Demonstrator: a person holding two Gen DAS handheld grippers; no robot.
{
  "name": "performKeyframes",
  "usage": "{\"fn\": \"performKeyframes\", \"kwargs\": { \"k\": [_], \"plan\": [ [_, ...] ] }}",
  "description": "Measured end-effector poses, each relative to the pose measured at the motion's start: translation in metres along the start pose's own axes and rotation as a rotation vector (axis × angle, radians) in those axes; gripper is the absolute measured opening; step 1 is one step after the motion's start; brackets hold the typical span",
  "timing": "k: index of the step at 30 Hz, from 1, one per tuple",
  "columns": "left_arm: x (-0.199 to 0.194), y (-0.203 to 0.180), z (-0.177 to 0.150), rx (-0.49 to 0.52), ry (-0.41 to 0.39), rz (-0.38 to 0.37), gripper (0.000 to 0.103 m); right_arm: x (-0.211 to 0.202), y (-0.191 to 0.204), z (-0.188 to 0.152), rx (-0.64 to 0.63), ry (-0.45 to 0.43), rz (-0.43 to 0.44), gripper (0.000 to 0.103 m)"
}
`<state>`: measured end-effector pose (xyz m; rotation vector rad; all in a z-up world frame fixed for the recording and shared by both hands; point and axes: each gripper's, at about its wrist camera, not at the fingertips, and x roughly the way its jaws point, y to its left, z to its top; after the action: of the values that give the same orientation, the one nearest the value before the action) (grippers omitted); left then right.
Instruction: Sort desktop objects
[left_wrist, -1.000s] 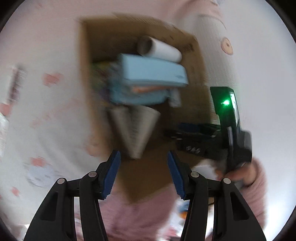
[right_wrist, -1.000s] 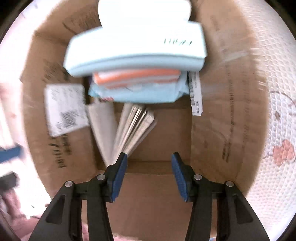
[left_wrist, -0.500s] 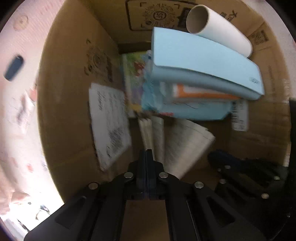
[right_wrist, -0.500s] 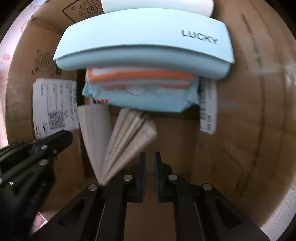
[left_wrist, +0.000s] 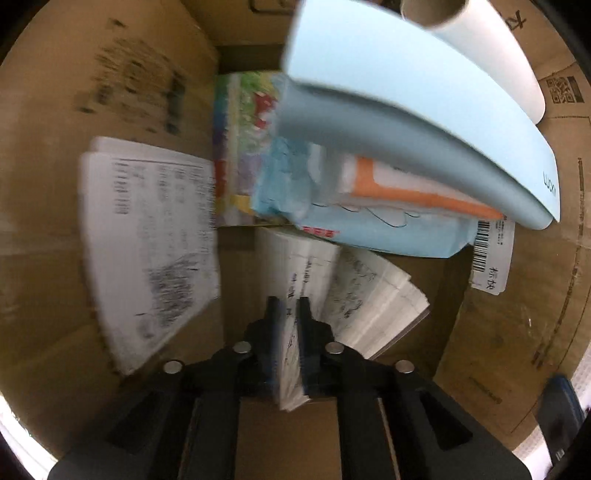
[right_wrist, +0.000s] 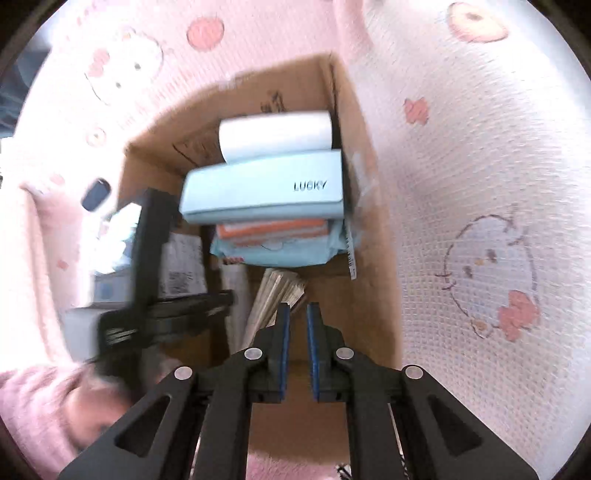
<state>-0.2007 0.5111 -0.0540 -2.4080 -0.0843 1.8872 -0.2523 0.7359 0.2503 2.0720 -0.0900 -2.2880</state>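
A cardboard box holds a white roll, a light blue LUCKY case, an orange-edged pad and a blue tissue pack, with a fanned booklet low inside. In the left wrist view my left gripper is deep in the box, shut on the booklet's left block of pages; the case and roll lean above it. My right gripper is above the box's near edge, shut and empty. The left gripper's body shows at the box's left.
A printed label is stuck on the box's left inner wall, a barcode tag on the right. The box sits on a pink and white cartoon-print cloth. A dark blue object lies left of the box.
My left gripper went deeper into the box and now clamps the booklet's pages. My right gripper pulled back up out of the box, staying shut.
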Motion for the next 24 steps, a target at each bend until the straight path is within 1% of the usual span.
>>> {"fn": "performKeyframes", "kwargs": {
  "k": [2,4,5,6,7,8,9,11,12,13,15,16,17,19,20,21,22,23,24],
  "plan": [
    [0.007,-0.004,-0.001,0.004,0.028,-0.063,0.014,0.011,0.007,-0.012,0.008,0.003,0.004,0.006],
    [0.012,-0.012,-0.004,0.037,0.072,-0.137,0.016,0.02,0.009,-0.026,0.012,0.012,0.002,0.006],
    [0.014,-0.021,-0.008,0.073,0.106,-0.174,0.017,0.024,0.01,-0.033,0.014,0.017,0.001,0.006],
    [0.016,-0.03,-0.013,0.115,0.137,-0.193,0.018,0.028,0.011,-0.039,0.016,0.021,-0.001,0.006],
    [0.019,-0.04,-0.019,0.168,0.161,-0.196,0.021,0.032,0.012,-0.046,0.019,0.026,-0.002,0.006],
    [0.022,-0.049,-0.024,0.222,0.189,-0.211,0.021,0.037,0.013,-0.053,0.021,0.031,-0.003,0.006],
    [0.027,-0.056,-0.028,0.255,0.227,-0.241,0.021,0.041,0.015,-0.06,0.023,0.035,-0.004,0.006],
    [0.034,-0.057,-0.032,0.245,0.295,-0.278,0.022,0.049,0.017,-0.073,0.027,0.044,-0.007,0.006],
    [0.035,-0.054,-0.033,0.23,0.3,-0.28,0.022,0.059,0.017,-0.079,0.029,0.05,-0.008,0.006],
    [0.028,-0.047,-0.032,0.208,0.266,-0.268,0.022,0.079,0.017,-0.082,0.031,0.056,-0.007,0.006],
    [0.006,-0.029,-0.028,0.156,0.166,-0.238,0.022,0.1,0.018,-0.085,0.034,0.065,0.003,0.006],
    [-0.007,-0.018,-0.026,0.131,0.121,-0.235,0.024,0.126,0.015,-0.085,0.041,0.071,0.011,0.006],
    [-0.022,-0.007,-0.026,0.111,0.087,-0.247,0.024,0.145,0.013,-0.084,0.048,0.079,0.02,0.006],
    [-0.048,0.01,-0.027,0.086,0.033,-0.276,0.026,0.152,0.016,-0.084,0.045,0.104,0.026,0.006],
    [-0.063,0.018,-0.029,0.095,0.0,-0.281,0.035,0.157,0.021,-0.084,0.031,0.121,0.022,0.006],
    [-0.077,0.023,-0.032,0.116,-0.032,-0.278,0.04,0.17,0.027,-0.086,0.016,0.139,0.015,0.008],
    [-0.089,0.024,-0.039,0.135,-0.059,-0.276,0.046,0.173,0.033,-0.087,0.006,0.154,0.012,0.009],
    [-0.101,0.026,-0.046,0.153,-0.087,-0.283,0.049,0.174,0.04,-0.089,-0.001,0.162,0.012,0.013],
    [-0.113,0.031,-0.051,0.171,-0.116,-0.296,0.049,0.177,0.047,-0.093,-0.007,0.165,0.011,0.018]
  ]
}}
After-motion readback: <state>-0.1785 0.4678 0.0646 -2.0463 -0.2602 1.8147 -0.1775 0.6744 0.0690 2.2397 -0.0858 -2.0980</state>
